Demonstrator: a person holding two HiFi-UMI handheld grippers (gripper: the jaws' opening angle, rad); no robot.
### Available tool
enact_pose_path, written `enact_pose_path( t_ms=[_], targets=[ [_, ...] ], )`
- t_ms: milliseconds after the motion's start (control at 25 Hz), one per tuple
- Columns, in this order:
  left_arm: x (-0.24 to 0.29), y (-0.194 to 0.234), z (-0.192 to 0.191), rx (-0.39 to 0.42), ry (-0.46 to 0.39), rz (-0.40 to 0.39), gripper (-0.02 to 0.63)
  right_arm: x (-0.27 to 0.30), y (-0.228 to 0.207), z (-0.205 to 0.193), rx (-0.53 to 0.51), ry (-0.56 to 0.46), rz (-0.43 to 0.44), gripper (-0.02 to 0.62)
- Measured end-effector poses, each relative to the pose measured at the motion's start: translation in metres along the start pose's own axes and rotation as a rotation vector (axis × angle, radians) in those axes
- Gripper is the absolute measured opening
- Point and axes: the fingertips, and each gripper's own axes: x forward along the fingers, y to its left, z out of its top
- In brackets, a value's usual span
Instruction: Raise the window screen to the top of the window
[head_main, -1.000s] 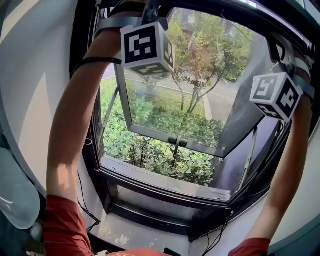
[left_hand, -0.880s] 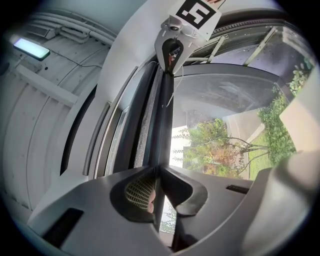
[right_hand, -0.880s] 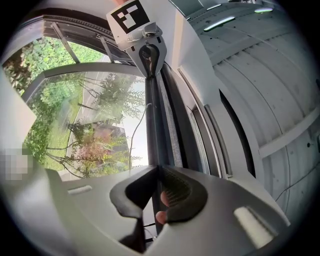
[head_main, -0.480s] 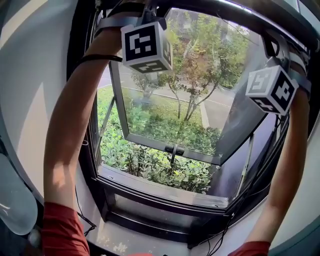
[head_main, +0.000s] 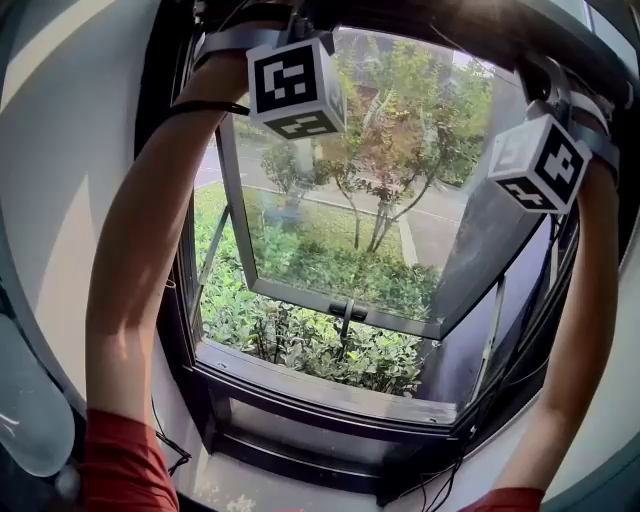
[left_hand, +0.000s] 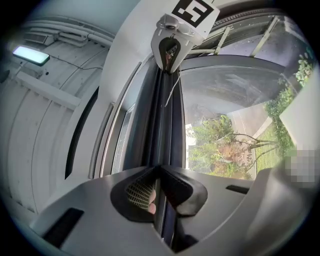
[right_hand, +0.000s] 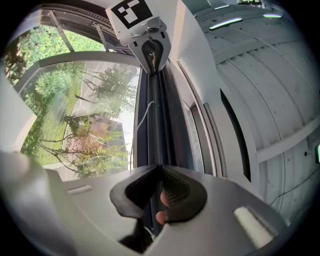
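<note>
screen bar (left_hand: 161, 125) higher, tight in left claw (left_hand: 160, 167)

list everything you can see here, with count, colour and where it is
window screen bar: one, dark, high in the window, clamped at both ends
window frame: one, black, around the opening
glass sash: one, grey-framed, swung outward
sash handle: one, dark, on the sash's bottom edge
trees: several, green and reddish, outside
shrubs: many, green, below the sash
wall: one, white, left of the window
ceiling lights: several, white, lit, indoors overhead
left hand-held gripper: one, grey, shut on the bar
right hand-held gripper: one, grey, shut on the bar
arms: two, bare with red sleeves, raised on either side
</note>
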Motion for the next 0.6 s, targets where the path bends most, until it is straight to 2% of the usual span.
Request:
enact_pose_path(
  t_ms=[600],
  targets=[
    [0.003,0.0047,0.0016,-0.017,-0.008,0.019,0.041,0.0037,-0.0035,-0.0008,0.01,0.012,-0.013,0.041]
  ],
)
